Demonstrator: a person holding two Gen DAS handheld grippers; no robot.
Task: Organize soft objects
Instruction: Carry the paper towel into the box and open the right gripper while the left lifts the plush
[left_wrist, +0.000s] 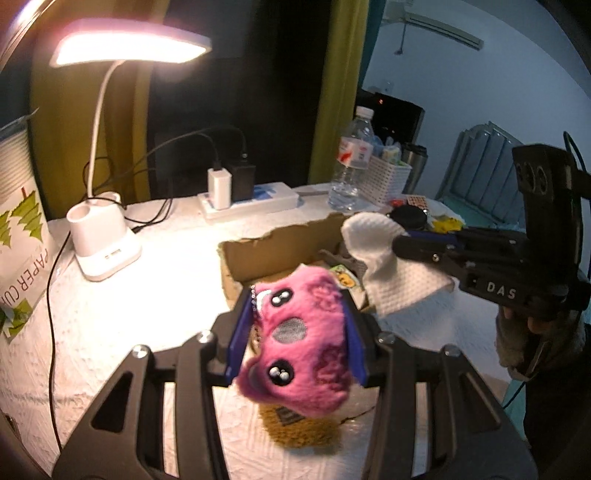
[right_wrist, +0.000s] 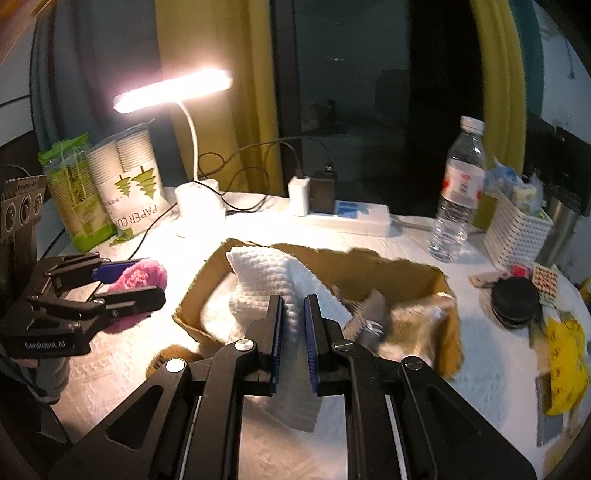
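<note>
Right now both grippers are loaded and held above the surface (right_wrist: 122, 369), which is covered in white embossed paper. Seen from its own wrist, the left gripper (left_wrist: 291, 334) clamps a pink plush toy (left_wrist: 299, 343) between its blue pads (left_wrist: 238, 332); the toy has two black bead eyes, a grey patch between them and a small bead chain at one end (it fills the gap between the pads from side to side). Below it a brown furry object (left_wrist: 303, 428) lies on the surface.

From the right wrist view the right gripper (right_wrist: 293, 314) stands narrow, its pads pinched on a fold of a white waffle-weave cloth (right_wrist: 266, 280). Part of the cloth hangs over an open cardboard box (right_wrist: 369, 266) with torn edges, which sits in the middle of the surface and holds other soft items that I cannot identify.

Along the far edge stand a lit desk lamp (right_wrist: 177, 92), a sleeve of paper cups (right_wrist: 129, 184), a power strip (right_wrist: 351, 218) with two chargers plugged in, and a clear water bottle (right_wrist: 458, 192). Toward the far right corner sit a white perforated basket (right_wrist: 517, 236) and a black round lid (right_wrist: 515, 299), with a yellow packet (right_wrist: 565, 358) along the right edge.
</note>
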